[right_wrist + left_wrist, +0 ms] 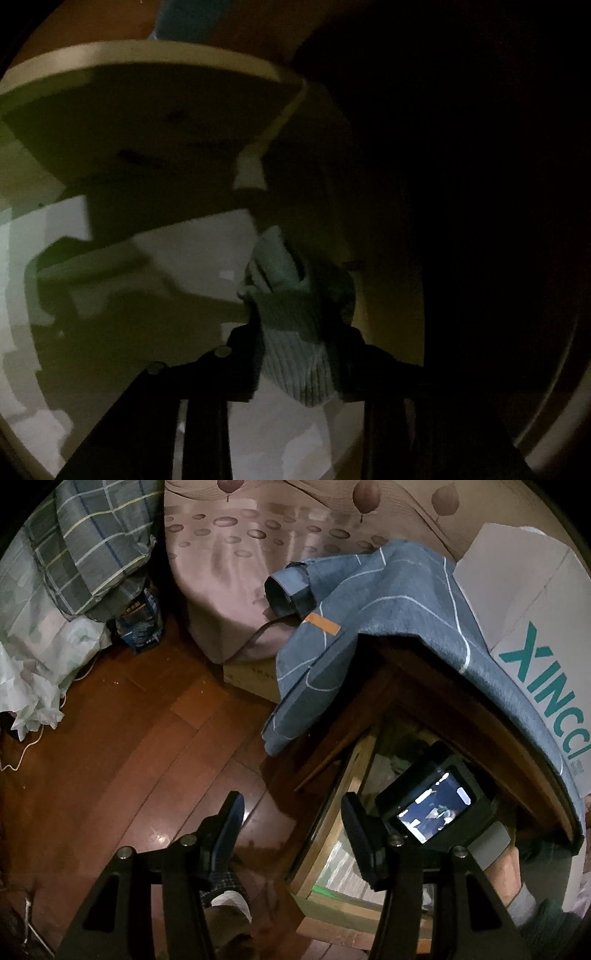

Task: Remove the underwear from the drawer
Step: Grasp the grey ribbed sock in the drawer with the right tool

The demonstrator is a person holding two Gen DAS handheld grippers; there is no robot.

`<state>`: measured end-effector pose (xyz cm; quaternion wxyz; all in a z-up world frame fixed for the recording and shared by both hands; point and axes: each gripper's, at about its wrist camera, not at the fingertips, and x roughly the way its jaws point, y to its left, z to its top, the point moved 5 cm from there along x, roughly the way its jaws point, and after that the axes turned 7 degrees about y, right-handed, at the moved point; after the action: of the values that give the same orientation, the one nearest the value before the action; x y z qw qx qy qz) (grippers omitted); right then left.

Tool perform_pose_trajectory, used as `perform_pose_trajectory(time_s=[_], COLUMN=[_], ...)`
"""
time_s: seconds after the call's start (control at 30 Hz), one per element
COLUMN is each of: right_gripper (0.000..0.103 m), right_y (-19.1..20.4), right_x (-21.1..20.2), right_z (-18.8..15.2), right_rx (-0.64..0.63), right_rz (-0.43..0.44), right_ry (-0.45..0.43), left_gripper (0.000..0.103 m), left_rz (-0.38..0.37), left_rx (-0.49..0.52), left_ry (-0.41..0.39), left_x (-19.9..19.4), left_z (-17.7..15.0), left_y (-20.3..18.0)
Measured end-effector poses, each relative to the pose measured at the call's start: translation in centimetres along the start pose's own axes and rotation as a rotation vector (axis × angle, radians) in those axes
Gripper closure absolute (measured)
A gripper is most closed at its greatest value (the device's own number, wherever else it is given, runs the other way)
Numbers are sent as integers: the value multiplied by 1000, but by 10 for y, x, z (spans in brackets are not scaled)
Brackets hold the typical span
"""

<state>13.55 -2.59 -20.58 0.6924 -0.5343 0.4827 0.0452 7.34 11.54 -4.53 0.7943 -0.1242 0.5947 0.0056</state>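
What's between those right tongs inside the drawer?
A pale ribbed cloth, bunched between the right tongs and pinched by them, shown in the right wrist view.

Glossy reddish wood floor, pale raw wood drawer, ribbed knit cloth underwear, matt grey woven cloth, satin-sheen bedcover

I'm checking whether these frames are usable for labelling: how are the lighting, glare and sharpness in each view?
Left wrist view: well lit and sharp, strong fisheye curving, glare patches on the glossy reddish wooden floor. Right wrist view: very dim inside the pale wooden drawer, right half nearly black, soft and blotchy; only the ribbed grey-white fabric piece between the right gripper fingers reads clearly.
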Motion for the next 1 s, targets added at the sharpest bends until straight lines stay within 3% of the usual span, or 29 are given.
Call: perform_pose_trajectory(time_s=[0.23, 0.43, 0.67, 0.77, 1.0], right_gripper=[78, 79, 79, 76, 68], right_y=[-13, -22, -42, -47, -45], right_x=[5, 4, 13, 18, 24], right_z=[-20, -70, -127, -153, -135], right_rx=[49, 80, 217, 250, 228], right_rz=[101, 233, 377, 358, 331], right_ry=[66, 155, 271, 293, 278], left_gripper=[47, 47, 47, 47, 47], left_rz=[12, 14, 36, 40, 48], left_rx=[13, 23, 69, 90, 181], left_ry=[-4, -1, -5, 2, 27], left_x=[0, 2, 2, 4, 12], left_z=[0, 0, -3, -4, -12], left_y=[-1, -4, -13, -18, -36])
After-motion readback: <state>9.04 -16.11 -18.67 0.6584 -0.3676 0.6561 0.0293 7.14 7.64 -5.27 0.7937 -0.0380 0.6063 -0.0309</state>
